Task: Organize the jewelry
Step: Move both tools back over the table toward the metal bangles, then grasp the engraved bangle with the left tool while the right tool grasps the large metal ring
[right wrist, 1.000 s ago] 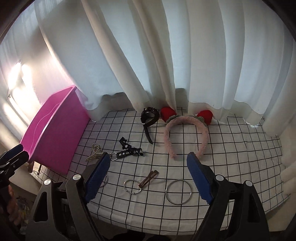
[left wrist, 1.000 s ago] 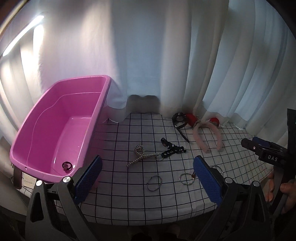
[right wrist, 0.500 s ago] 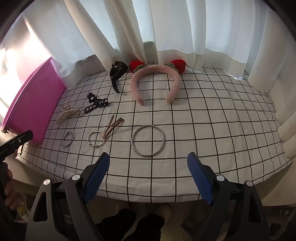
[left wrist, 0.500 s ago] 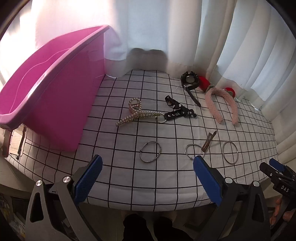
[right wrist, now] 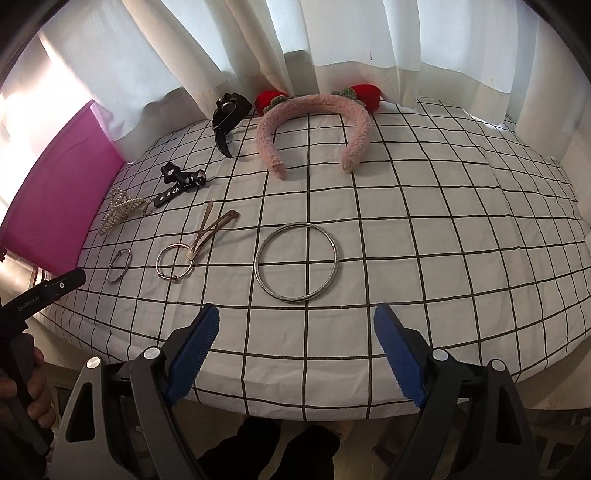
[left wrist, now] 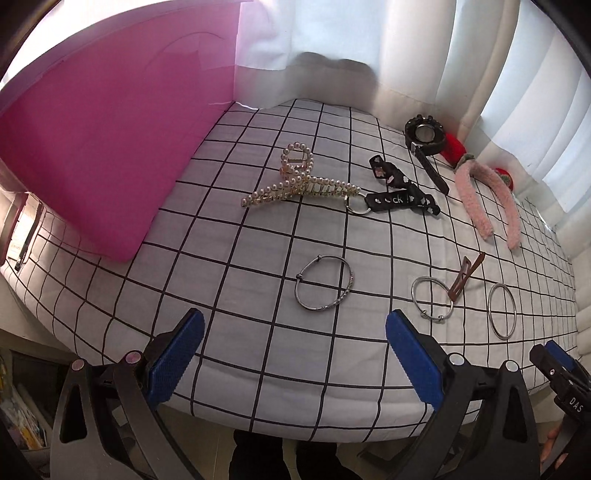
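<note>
Domestic room, likely a bedroom corner. Evidence: soft padded surface under a black-grid white cloth [right wrist: 424, 229]; white curtains [right wrist: 332, 33] along its far edge; pink plastic tub [left wrist: 96, 147] at its left edge; books [left wrist: 18, 417] stacked below.

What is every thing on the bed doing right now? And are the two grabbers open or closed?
left gripper: open, holding nothing.
right gripper: open, holding nothing.
big ring: flat, alone.
middle ring: flat, touching the brown hair clip.
small bangle: flat, alone.
pearl claw clip: on its side.
watch: unbuckled.
pink headband: lying flat.
pink tub: upright.
</note>
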The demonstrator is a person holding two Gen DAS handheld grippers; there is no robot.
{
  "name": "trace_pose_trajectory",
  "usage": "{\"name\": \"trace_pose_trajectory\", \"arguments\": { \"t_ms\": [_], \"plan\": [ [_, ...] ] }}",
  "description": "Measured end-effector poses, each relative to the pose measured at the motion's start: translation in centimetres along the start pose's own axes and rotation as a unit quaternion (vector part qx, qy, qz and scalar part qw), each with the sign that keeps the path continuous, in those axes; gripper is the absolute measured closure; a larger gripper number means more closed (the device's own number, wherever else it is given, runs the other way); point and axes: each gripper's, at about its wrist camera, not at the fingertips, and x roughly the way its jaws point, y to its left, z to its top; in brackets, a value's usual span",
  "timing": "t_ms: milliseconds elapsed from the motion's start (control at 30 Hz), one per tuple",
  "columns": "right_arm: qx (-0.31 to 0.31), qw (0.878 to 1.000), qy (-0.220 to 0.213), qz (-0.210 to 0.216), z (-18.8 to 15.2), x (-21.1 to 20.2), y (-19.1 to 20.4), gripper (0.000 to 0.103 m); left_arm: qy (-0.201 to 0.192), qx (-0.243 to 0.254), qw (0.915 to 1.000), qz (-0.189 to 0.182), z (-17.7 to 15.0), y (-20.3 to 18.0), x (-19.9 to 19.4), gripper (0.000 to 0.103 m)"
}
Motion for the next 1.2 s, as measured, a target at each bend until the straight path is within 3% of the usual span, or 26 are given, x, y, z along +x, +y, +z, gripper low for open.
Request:
{"name": "trace_pose_trajectory", "arguments": {
  "t_ms": [400,900,1200],
  "plan": [
    [-0.006,1.0,-0.015,0.018,0.2,2.9,0.4,0.021,-0.012,-0.012,0.9998,-0.009,-0.4,-0.2,3.5,0.006],
    [-0.008,1.0,-0.013,-0.001,1.2,5.1,0.1,0.021,-0.016,0.009,0.9998,0.002,0.4,-0.8,5.8,0.006],
    [-0.063,0.995,-0.017,-0.069,1.8,6.6,1.4,0.018,-0.028,0.039,0.9984,0.032,0.4,-1.5,6.3,0.006]
  ]
}}
